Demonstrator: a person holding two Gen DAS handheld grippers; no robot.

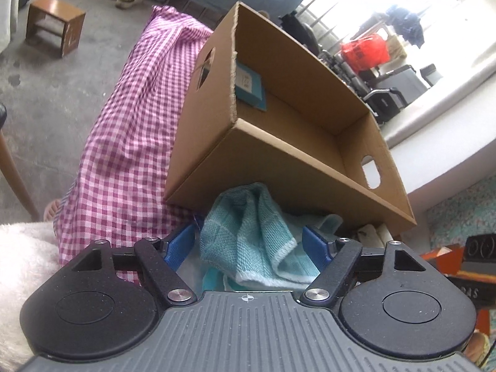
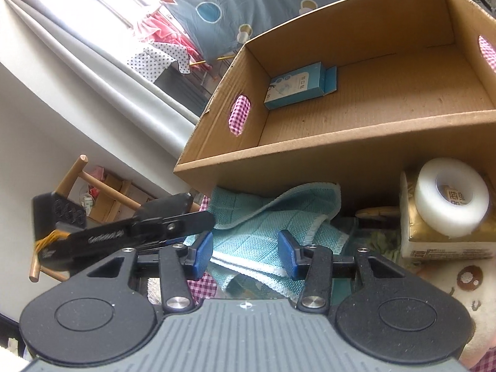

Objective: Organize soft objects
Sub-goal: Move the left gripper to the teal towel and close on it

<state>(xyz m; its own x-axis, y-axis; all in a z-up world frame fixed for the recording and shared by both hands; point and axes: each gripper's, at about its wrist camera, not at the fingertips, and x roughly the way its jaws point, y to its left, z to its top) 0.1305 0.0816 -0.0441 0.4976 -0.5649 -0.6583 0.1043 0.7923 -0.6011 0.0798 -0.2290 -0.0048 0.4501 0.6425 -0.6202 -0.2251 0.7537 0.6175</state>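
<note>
Left wrist view: the left gripper (image 1: pixel 251 241) is angled down with its blue pads spread wide, and a bunched teal cloth (image 1: pixel 248 235) sits right between them. The left pad stands a touch off the fabric; the right pad (image 1: pixel 314 246) is against its white-trimmed edge, though whether it presses I cannot tell. No firm grip shows here. Just past the cloth rises the near wall of a cardboard box (image 1: pixel 279 167), open on top, with a small blue carton (image 1: pixel 249 88) lying on its floor against the far left wall. A pink gingham fabric (image 1: pixel 130 142) runs along the box's left side, and a fluffy white textile (image 1: pixel 21 266) fills the lower left corner.

Over to the right wrist view: the right gripper (image 2: pixel 245 255) has its jaws about half open, straddling a folded edge of the same teal cloth (image 2: pixel 272 217), pads (image 2: pixel 203 255) near the fabric but not clearly clamped on it. The left gripper (image 2: pixel 130 232) comes in from the left, beside the cloth. Behind stands the cardboard box (image 2: pixel 310 161) with the blue carton (image 2: pixel 294 90) inside. To the right, a roll of clear tape (image 2: pixel 449 200) rests on a gold package (image 2: pixel 440 241).
</note>
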